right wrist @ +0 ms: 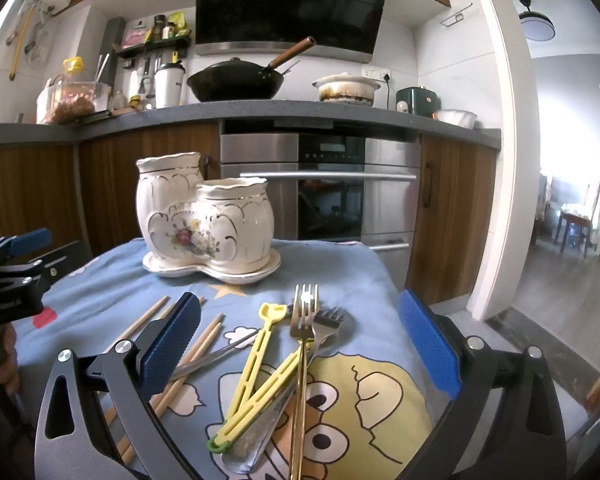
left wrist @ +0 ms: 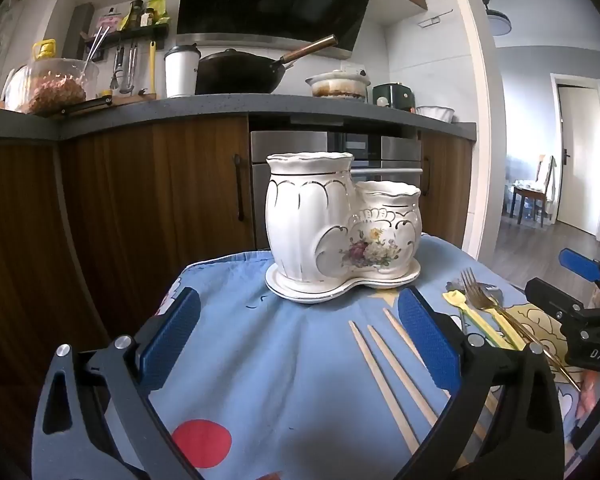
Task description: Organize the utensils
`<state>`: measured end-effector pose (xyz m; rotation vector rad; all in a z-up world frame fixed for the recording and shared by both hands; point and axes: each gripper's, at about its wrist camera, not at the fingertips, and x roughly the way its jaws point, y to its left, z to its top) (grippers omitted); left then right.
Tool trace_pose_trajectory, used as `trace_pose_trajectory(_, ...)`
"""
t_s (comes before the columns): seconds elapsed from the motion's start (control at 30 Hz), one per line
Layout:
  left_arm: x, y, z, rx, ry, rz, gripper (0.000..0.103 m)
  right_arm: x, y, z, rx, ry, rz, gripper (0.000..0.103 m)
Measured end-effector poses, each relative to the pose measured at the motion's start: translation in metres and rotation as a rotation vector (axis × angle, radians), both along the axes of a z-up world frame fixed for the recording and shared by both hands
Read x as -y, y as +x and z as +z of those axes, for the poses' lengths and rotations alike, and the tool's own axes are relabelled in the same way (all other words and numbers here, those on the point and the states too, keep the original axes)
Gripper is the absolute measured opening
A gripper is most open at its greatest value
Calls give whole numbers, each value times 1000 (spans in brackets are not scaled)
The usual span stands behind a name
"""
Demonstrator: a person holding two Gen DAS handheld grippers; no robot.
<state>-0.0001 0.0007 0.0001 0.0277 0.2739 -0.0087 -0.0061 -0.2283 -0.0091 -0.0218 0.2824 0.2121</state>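
Hovering over the table [right wrist: 372, 276], both tools are spread wide and hold nothing; sorting looks barely begun. The right tool [right wrist: 300, 348] faces the gold fork [right wrist: 302, 344], yellow tongs [right wrist: 260, 364] and a silver fork [right wrist: 328, 320] lying crossed between its fingers. The left tool [left wrist: 300, 340] has the chopsticks [left wrist: 384, 368] beside its right finger. The white holder [left wrist: 340, 224] stands empty beyond. Next, I judge, comes closing on one utensil.
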Motion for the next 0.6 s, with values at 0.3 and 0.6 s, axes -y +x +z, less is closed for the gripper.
trace_pose_trajectory(0.3, 0, -1, -1, -8, 11, -1, 98, 0, 0, 0, 2, -1, -1, 98)
trace_pose_trajectory(0.6, 1, -2, -1, -7, 13, -4, 98, 0, -1, 0, 3, -1, 1, 98)
